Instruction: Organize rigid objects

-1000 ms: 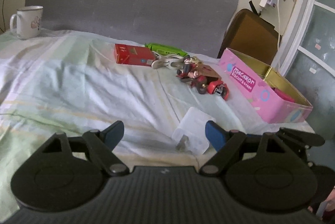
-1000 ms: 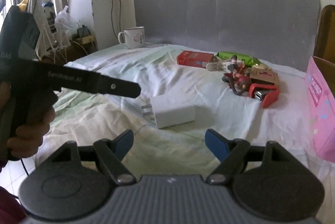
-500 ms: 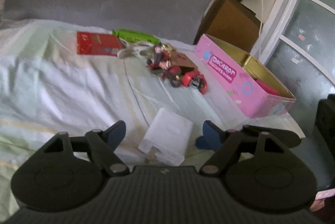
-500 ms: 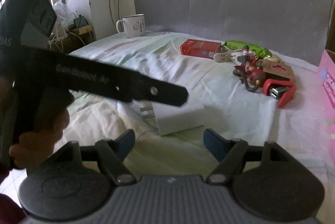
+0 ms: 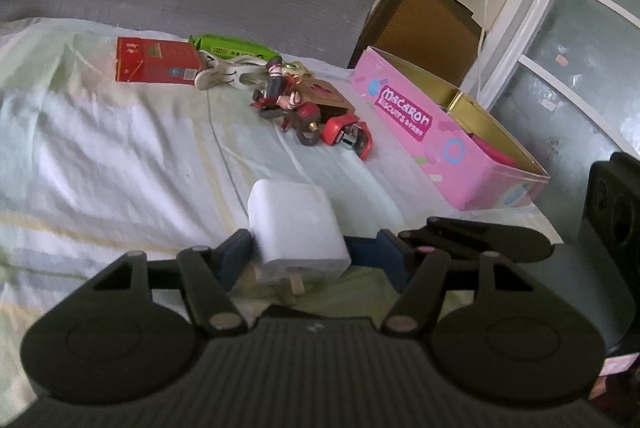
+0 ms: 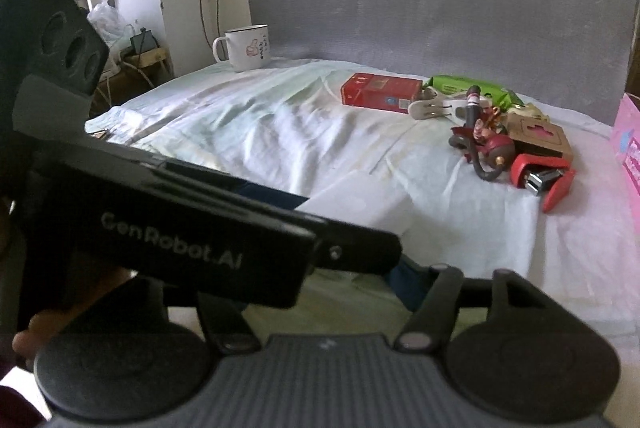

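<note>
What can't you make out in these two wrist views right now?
- White square plug adapter: in the right wrist view, mostly hidden behind the left hand-held gripper; whether the pads touch it is unclear.
- Open pink macaron biscuit tin: contents mostly hidden by its wall in the left wrist view; cut off by the right edge in the right wrist view.
- Green packet: label too small to read.

- The left gripper (image 5: 300,260) sits low, its blue pads (image 5: 236,258) spread to either side of a white block between them.
- The right gripper (image 6: 324,292) stands spread wide, with the left one crossing before it.
</note>
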Available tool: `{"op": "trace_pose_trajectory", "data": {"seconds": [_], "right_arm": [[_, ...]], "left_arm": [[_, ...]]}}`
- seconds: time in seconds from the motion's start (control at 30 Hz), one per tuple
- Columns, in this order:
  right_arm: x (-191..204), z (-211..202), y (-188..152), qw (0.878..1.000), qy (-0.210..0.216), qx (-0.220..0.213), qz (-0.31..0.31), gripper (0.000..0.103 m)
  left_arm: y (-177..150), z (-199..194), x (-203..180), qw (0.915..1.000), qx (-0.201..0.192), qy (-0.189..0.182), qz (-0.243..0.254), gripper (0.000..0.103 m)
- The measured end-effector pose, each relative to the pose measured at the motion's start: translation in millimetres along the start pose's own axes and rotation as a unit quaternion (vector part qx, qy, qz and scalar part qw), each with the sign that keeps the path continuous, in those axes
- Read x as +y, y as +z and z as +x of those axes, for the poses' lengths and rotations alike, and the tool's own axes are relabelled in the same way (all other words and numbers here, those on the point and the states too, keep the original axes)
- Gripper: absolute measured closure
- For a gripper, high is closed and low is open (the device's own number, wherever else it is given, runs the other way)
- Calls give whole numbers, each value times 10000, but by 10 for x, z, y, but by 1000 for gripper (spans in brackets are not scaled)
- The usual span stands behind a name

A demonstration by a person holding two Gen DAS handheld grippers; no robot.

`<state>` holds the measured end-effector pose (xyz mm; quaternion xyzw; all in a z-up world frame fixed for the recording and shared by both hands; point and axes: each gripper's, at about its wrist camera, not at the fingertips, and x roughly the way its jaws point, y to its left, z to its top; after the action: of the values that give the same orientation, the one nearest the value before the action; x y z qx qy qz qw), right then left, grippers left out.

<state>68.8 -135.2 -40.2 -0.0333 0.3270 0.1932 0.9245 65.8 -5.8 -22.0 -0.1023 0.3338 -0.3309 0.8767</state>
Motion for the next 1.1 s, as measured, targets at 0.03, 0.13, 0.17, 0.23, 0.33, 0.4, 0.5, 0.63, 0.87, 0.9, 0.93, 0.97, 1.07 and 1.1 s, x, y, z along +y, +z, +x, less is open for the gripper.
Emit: {"op": "trace_pose_trajectory", "data": {"seconds": [0.03,0.13,0.17,0.23,0.33,0.4,0.5,0.63,0.87,0.9,0.93,0.97,1.07,1.1], "right_arm": [[-9,-11,-4,10000,-19,-1,14,42],[-34,-52,-22,9999,-103,-9,31,42],[-42,-70,-28,9999,-144,-9,24,42],[-55,-111,-45,9998,-200,-5,4,42],[-63,-180,-84,9996,-262,-3,-40,42],[-67,-233,-124,9995,-311,-7,-55,42],[-117,-309,-197,9995,-327,4,26,42],[-171,-354,-260,9996,-255,23,126,42],[-146,-317,-214,9994,-298,57,-171,24],[-155,-292,-207,9994,-291,88,-179,21],[-164,-262,-199,9995,-255,116,-157,21],[-167,-238,-192,9996,-201,119,-129,21],[-119,-219,-173,9993,-310,37,-187,31],[-120,-226,-177,9993,-341,15,-175,35]], "left_arm": [[-8,-3,-10,10000,1,-17,-17,33],[-38,-2,-62,10000,20,-59,-17,36],[-45,2,-81,10000,33,-81,-10,36],[-62,9,-124,9999,63,-123,1,36],[-90,19,-199,9998,116,-173,30,36],[-114,25,-258,9996,155,-212,77,36],[-148,47,-342,9992,209,-277,188,36],[-135,72,-376,9990,243,-286,258,33],[-29,58,-263,9997,159,-171,84,26],[-33,90,-243,9996,212,-197,28,27],[-50,137,-232,9993,259,-259,-3,28],[-64,136,-262,9995,194,-250,75,31],[-74,139,-368,9992,263,-114,289,32],[-60,140,-364,9991,303,-127,275,32]]}}
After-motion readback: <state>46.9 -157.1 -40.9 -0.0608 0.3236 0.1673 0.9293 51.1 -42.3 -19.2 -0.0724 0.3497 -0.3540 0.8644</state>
